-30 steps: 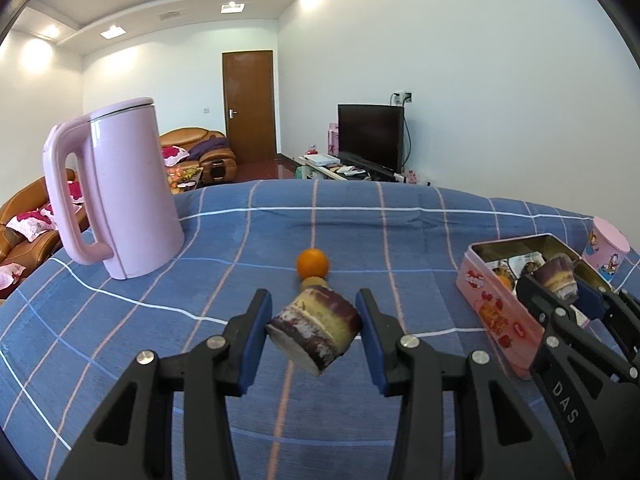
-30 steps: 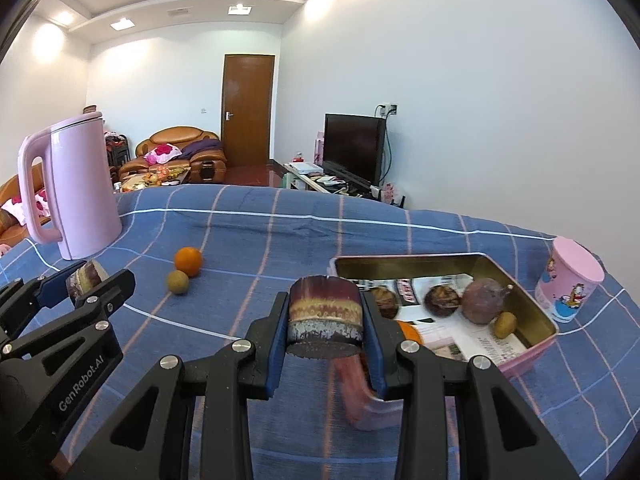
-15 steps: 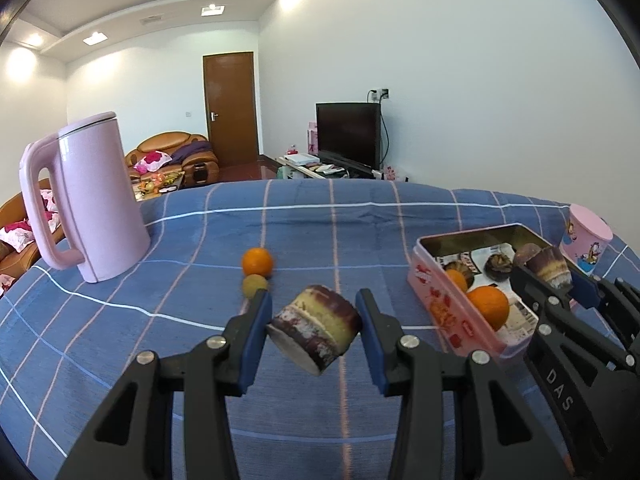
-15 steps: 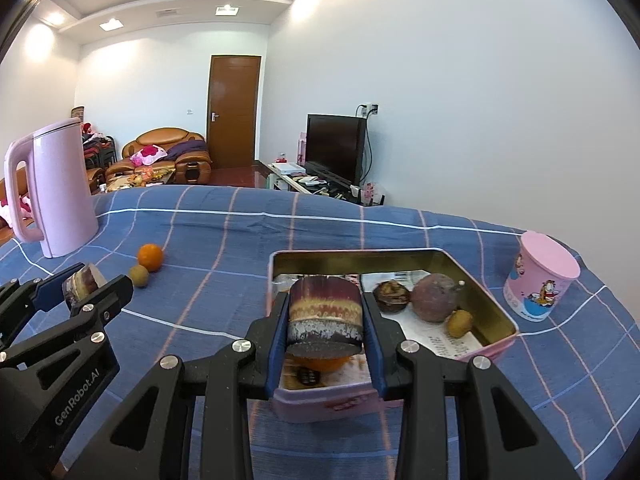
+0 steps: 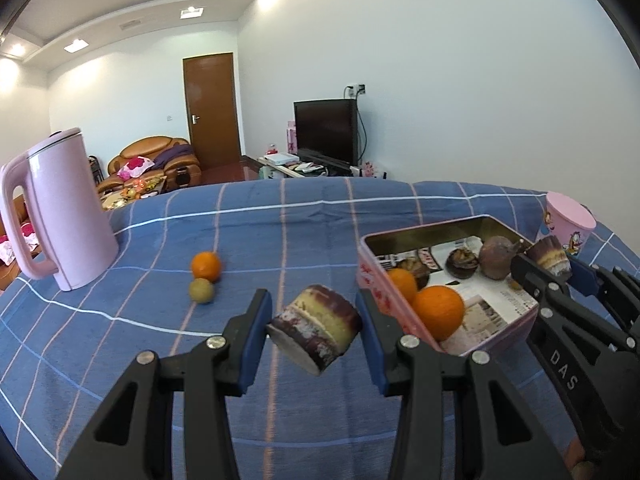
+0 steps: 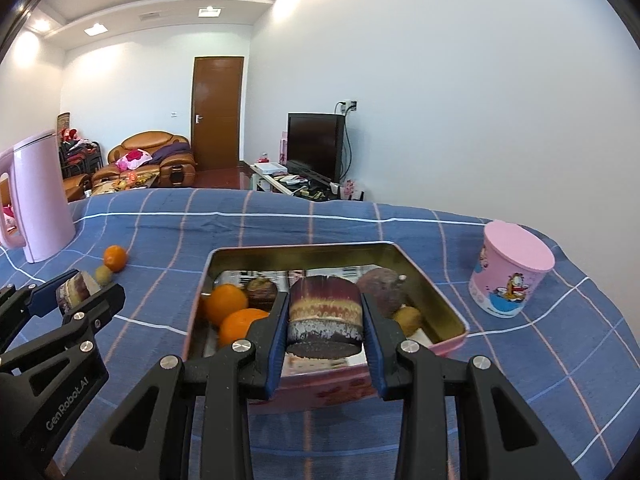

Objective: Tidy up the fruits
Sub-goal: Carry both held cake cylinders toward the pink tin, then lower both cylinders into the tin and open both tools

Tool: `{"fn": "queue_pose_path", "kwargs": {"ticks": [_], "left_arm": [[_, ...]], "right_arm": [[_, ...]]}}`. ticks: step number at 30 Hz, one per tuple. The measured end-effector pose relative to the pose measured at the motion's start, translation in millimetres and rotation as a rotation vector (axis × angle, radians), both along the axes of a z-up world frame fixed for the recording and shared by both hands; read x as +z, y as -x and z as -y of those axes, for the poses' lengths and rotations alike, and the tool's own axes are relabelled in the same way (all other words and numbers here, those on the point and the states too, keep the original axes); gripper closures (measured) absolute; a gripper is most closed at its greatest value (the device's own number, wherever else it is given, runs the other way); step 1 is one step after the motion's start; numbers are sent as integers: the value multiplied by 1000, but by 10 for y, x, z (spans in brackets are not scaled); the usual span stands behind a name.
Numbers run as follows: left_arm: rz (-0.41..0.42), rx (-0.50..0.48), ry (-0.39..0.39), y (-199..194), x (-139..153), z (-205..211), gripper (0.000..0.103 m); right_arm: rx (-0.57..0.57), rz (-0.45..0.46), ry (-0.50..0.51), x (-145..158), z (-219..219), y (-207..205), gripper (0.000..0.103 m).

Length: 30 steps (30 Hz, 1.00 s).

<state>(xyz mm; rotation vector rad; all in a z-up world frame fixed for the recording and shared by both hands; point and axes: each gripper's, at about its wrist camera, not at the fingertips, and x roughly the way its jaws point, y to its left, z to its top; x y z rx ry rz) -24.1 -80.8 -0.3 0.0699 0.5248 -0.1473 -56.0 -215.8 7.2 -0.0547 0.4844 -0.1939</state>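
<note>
Blue checked cloth (image 5: pixel 304 236) covers the desk; living room behind, with a sofa, a door and a dark television upper centre of both views.

Left gripper (image 5: pixel 314 330): jaws narrow, clamped on a short purple-and-yellow fruit chunk (image 5: pixel 316 326), tilted, hanging above bare cloth at lower centre of the left view. Right gripper (image 6: pixel 325 316): jaws narrow, clamped on a second chunk (image 6: pixel 325 310), upright, flat faces up and down, lower centre of the right view.

Pink tin (image 6: pixel 436 292) lies open, centre of the right view, at the right in the left view. It already holds two oranges (image 6: pixel 228 302), dark round fruits and a small greenish one. The right chunk appears to hang over the tin's near half, above the paper lining. The left chunk sits left of the tin's near corner, apart from it.

Step in hand, as judged: carrying both chunks to the tin. Best done by lowering the right chunk onto bare paper clear of the oranges before parting the jaws, so it neither drops nor rolls. The left should cross the rim before releasing, keeping clear of the right gripper.

Loose orange (image 5: pixel 205 266) and small green fruit (image 5: pixel 201 290) remain on the cloth, touching, near the pink kettle (image 5: pixel 64 216). Pink cup (image 6: pixel 510 274) stands right of the tin.
</note>
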Motion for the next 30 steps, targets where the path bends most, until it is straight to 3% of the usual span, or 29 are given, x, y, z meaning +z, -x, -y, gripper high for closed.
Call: {"fn": "queue_pose_path", "kwargs": {"ticks": [16, 24, 30], "left_arm": [[-10, -103, -16, 0, 3, 566, 58], [-20, -150, -8, -95, 2, 879, 58], [-52, -169, -18, -224, -36, 1128, 58]], "right_arm": [[-85, 5, 23, 33, 624, 17, 67], [-150, -3, -13, 36, 987, 2, 67], [-128, -18, -19, 27, 1019, -83, 67]]}}
